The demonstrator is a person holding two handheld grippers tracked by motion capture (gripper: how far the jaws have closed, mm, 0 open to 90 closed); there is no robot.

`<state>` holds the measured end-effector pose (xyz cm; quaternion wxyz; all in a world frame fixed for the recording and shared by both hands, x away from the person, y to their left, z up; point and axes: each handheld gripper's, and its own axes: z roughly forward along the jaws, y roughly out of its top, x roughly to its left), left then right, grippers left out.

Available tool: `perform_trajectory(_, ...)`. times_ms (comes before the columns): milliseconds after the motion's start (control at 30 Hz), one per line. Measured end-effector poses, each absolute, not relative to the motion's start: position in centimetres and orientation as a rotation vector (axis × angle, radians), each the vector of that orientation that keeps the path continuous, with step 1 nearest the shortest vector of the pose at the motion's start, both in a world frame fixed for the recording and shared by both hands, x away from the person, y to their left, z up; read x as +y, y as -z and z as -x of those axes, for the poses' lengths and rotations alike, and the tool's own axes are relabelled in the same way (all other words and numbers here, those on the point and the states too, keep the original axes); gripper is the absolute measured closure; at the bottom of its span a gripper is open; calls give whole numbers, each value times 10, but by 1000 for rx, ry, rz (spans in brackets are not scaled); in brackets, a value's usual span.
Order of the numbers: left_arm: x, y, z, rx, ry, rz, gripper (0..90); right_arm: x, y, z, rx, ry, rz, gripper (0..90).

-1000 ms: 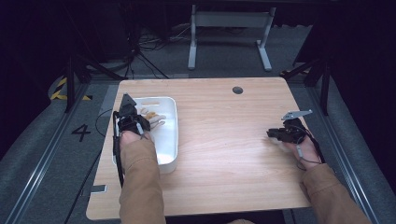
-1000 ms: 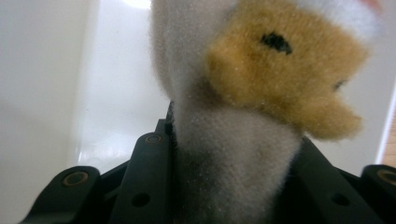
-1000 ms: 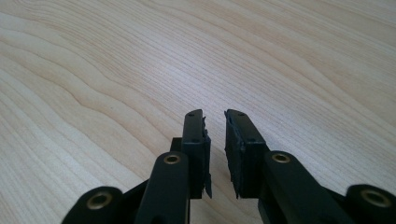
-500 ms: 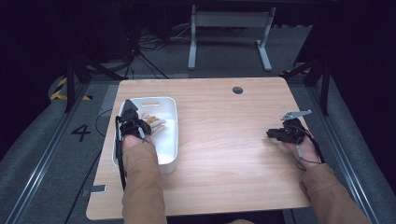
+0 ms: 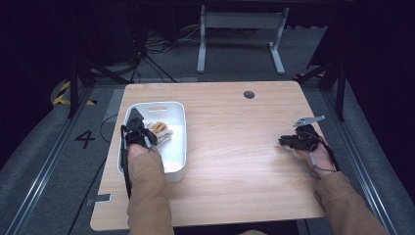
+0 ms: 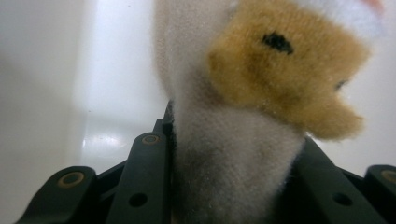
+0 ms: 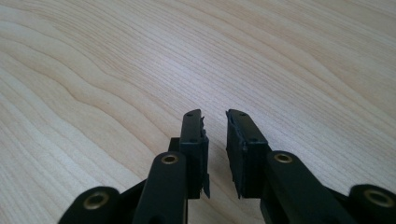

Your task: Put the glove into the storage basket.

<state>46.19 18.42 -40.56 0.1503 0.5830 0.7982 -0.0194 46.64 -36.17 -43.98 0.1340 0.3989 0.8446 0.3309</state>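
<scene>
A light wooden table (image 5: 235,147) with a pale, wavy grain stands on a grey carpeted floor (image 5: 39,161); a small dark round hole (image 5: 249,94) sits near its far edge; beyond it rises a grey metal frame (image 5: 240,34) on two feet; black cables (image 5: 151,54) tangle on the floor at the far left; yellow-black hazard tape (image 5: 63,93) and a painted number 4 (image 5: 85,139) mark the left floor; the room behind lies dark.
</scene>
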Motion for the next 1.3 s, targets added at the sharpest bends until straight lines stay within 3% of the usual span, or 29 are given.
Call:
perform_trajectory(467,183,411,-465,2312,99,-1711,621,-362,441,-467,2446,-956,-1162,758)
perform_trajectory(867,176,413,-468,2261,178,-1780,209,-362,441,-467,2445,-962,-1164,745)
perform_trajectory(1067,169,410,-469,2218,183,-1801,51,-362,440,-467,2438,-967,-1166,744)
perform_trajectory(1300,173,405,-467,2183,134,-1803,0,-362,440,-467,2433,-976,-1163,740)
